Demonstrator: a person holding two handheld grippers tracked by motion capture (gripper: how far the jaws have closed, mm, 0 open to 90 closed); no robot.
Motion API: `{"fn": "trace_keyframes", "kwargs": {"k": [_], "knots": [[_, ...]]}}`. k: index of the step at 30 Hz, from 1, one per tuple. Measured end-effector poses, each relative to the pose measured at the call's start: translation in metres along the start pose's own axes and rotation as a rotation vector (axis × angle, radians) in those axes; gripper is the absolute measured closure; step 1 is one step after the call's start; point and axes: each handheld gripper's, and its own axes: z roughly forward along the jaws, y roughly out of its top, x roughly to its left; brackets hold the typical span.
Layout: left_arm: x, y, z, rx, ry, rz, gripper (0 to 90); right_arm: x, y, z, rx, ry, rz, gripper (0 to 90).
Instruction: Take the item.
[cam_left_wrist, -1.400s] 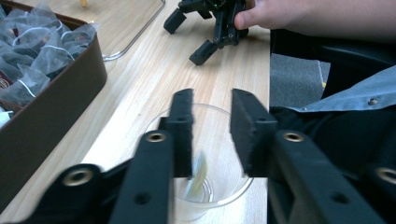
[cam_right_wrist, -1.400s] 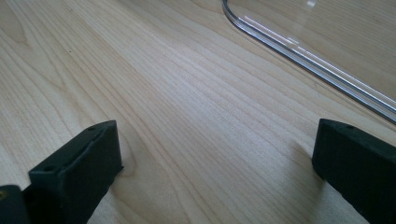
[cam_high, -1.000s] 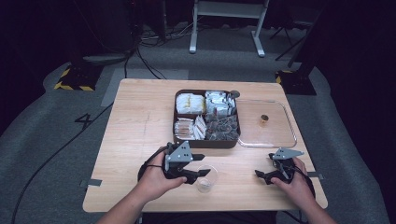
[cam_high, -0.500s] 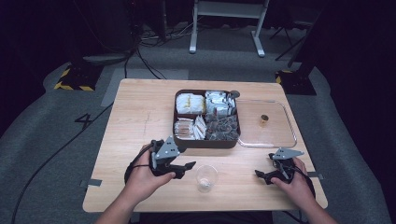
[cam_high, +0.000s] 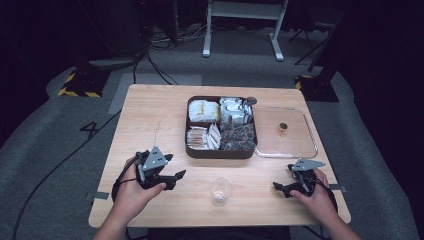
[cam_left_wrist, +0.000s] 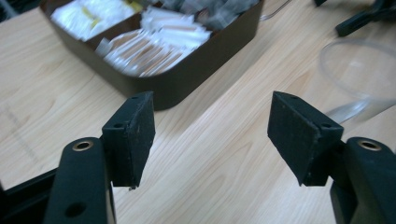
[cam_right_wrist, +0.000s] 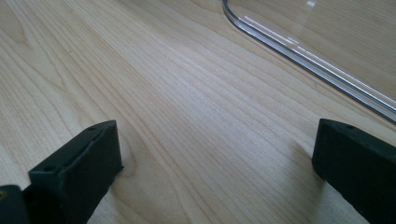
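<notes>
Now freed, the clear plastic cup (cam_high: 221, 190) stands on the table (cam_high: 150, 115) well right of the left gripper (cam_high: 176, 176), whose empty jaws have just been opening as it backs away; a white item, apparently, lies inside. The right gripper (cam_high: 280, 187) rests spread, empty.

Our left gripper (cam_left_wrist: 212, 140) gaping over bare table (cam_left_wrist: 219, 177), dark tray (cam_left_wrist: 196, 70) ahead, clear cup (cam_left_wrist: 359, 74) right of us.

table lit from above, surroundings dark, close-ups soft.
</notes>
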Motion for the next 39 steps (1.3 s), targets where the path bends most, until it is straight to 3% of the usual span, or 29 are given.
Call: {"fn": "trace_keyframes", "kwargs": {"k": [5, 7, 15, 21, 31, 33, 39], "knots": [[0.012, -0.017, 0.002, 0.046, 0.039, -0.030, 30.1, 0.000, 0.000, 0.000, 0.000, 0.000, 0.000, 1.5], [0.020, -0.027, 0.004, 0.059, 0.048, -0.061, 29.7, 0.000, 0.000, 0.000, 0.000, 0.000, 0.000, 1.5], [0.032, -0.048, 0.008, 0.121, 0.093, -0.109, 28.6, 0.000, 0.000, 0.000, 0.000, 0.000, 0.000, 1.5], [0.036, -0.065, 0.013, 0.163, 0.096, -0.161, 28.0, 0.000, 0.000, 0.000, 0.000, 0.000, 0.000, 1.5], [0.039, -0.089, 0.020, 0.215, 0.121, -0.166, 25.2, 0.000, 0.000, 0.000, 0.000, 0.001, 0.000, 1.5], [0.041, -0.094, 0.022, 0.231, 0.135, -0.136, 22.0, 0.000, 0.000, 0.000, 0.000, 0.000, 0.000, 1.5], [0.044, -0.101, 0.024, 0.182, 0.138, -0.160, 14.6, 0.000, 0.000, 0.000, 0.000, 0.000, 0.000, 1.5]]}}
